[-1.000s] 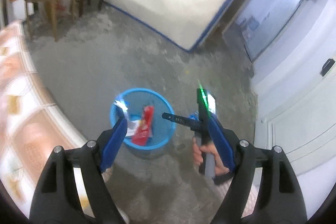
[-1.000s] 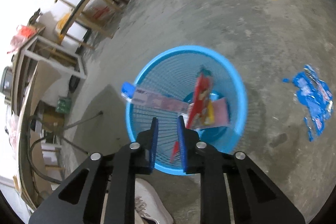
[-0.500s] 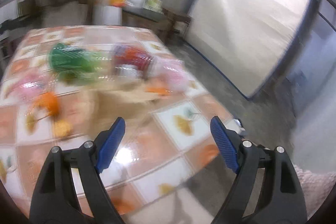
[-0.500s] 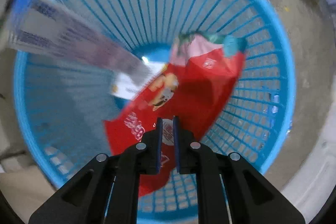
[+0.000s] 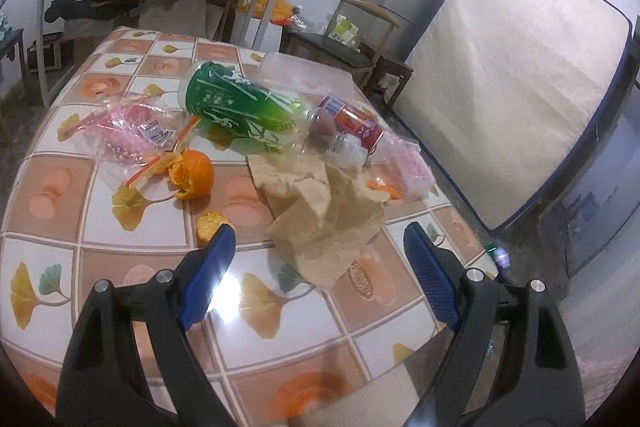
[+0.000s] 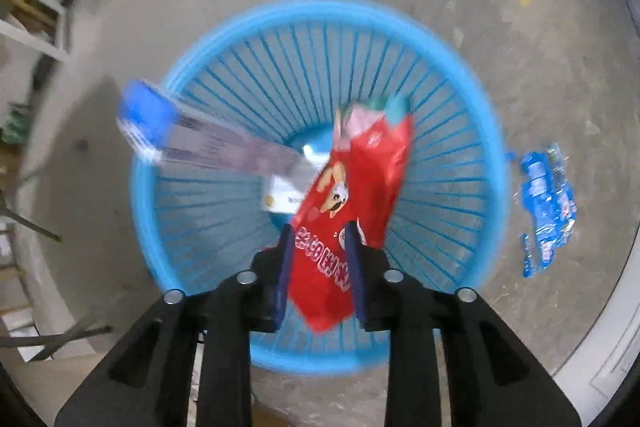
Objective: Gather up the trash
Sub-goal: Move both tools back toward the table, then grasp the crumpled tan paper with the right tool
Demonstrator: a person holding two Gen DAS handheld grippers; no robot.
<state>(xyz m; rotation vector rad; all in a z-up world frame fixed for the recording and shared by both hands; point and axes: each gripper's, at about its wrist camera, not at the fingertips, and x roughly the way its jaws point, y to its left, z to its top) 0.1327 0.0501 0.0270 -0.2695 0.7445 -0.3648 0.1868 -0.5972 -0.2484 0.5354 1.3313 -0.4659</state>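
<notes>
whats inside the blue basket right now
Inside the blue basket are a red snack bag, a long box with a blue end leaning over the rim, and a white card. Whatever lies beneath the bag is covered.

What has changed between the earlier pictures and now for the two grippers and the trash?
The left gripper swung away from the blue basket to face the table with its litter, fingers wide and empty. The right gripper dipped into the basket, then drew back; its fingers have just been opening, with the red snack bag between them, apparently let go. The box leaning in the basket and the blue wrapper on the floor stayed.
</notes>
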